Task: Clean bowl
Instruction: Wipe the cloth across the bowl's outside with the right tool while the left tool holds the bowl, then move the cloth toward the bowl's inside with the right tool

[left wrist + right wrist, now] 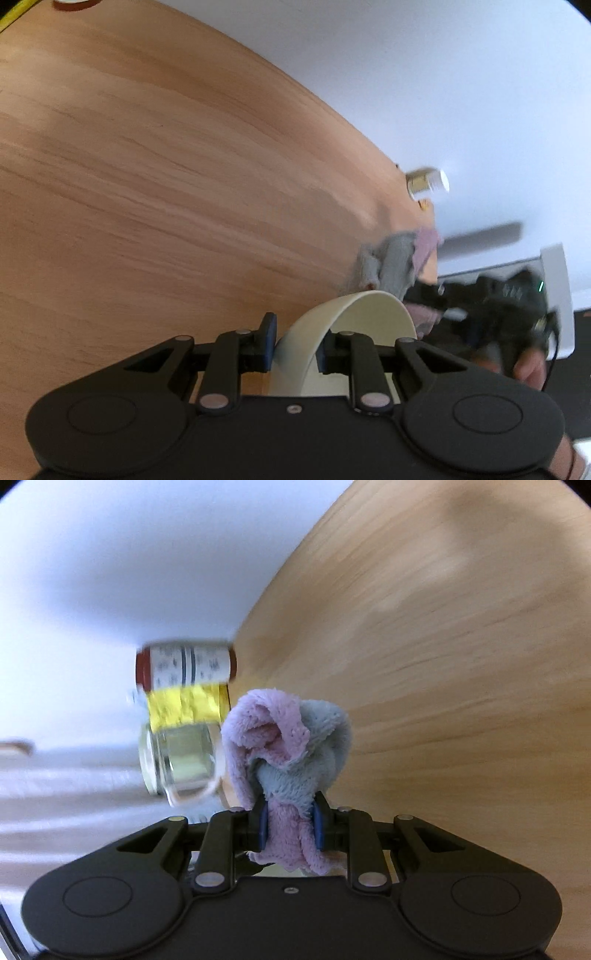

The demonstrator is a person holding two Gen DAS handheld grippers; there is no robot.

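- While the left gripper pointed down at the wooden table, its blue pads were pinched on the wall of the cream bowl — one pad outside, one inside the rim — and the bowl stood tipped on edge above the tabletop.
- Across the bowl, the right gripper had its jaws closed on a pink and grey cloth, whose loose folds bunched up beyond the fingertips.
- From the left wrist view, that cloth hung just beyond the bowl's rim; whether they touched could not be told.
- Farther out — a red-lidded jar, a yellow packet and a glass jar sat blurred at the table's edge by the white wall.
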